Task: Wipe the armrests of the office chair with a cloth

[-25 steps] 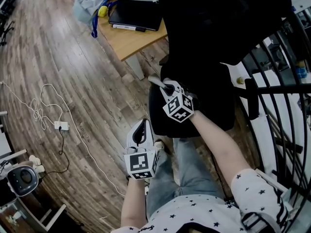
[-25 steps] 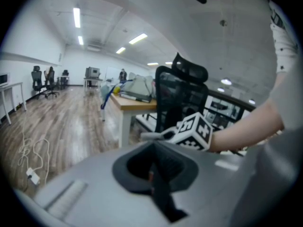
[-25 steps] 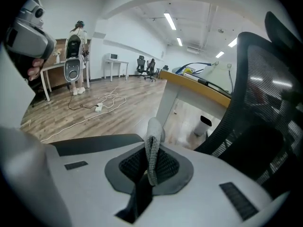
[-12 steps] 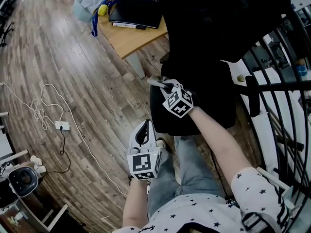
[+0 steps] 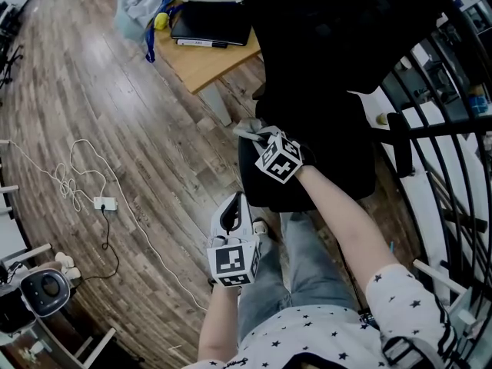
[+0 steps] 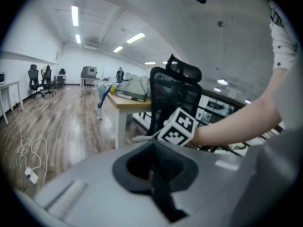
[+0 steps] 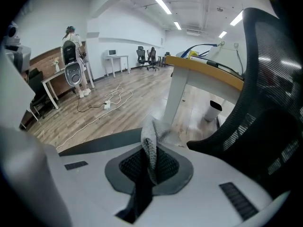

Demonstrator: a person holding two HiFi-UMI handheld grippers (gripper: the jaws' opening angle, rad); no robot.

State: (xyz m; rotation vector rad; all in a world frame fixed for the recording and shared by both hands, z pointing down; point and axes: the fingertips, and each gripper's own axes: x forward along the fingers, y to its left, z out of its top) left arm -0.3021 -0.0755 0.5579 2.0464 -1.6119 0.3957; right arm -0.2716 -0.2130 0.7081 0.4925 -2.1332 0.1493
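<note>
Office chair [image 5: 330,91] is standing just beside the table [image 5: 204,64]; it is black, so its armrest is hard to pick out. Right gripper [image 5: 260,134] is reaching to the chair's left edge, fingers pinching the cloth [image 7: 150,143] tight, free end sticking out ahead, probably for wiping. Left gripper [image 5: 231,204] is hovering apart over the floor [image 5: 115,114], fingers closed on nothing, leaving room. Table leg [image 7: 177,98] is crowding the far side.

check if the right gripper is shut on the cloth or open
Shut on the cloth: in the right gripper view the right gripper has its fingers closed, with the grey fabric pinched between them.
</note>
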